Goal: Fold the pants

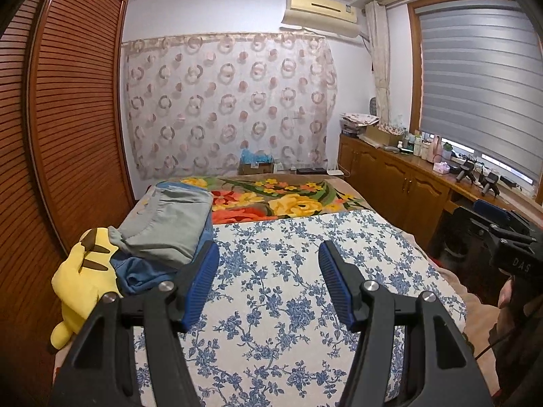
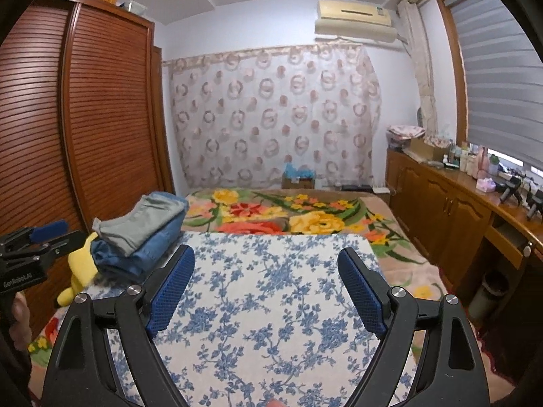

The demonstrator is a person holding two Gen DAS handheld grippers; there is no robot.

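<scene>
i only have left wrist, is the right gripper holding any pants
Observer: No. The right gripper is open and empty, above the floral cloth.
Operator: ok and where does my left gripper sit from that side
Observer: The left gripper is left of the plush, in front of the wardrobe.
</scene>
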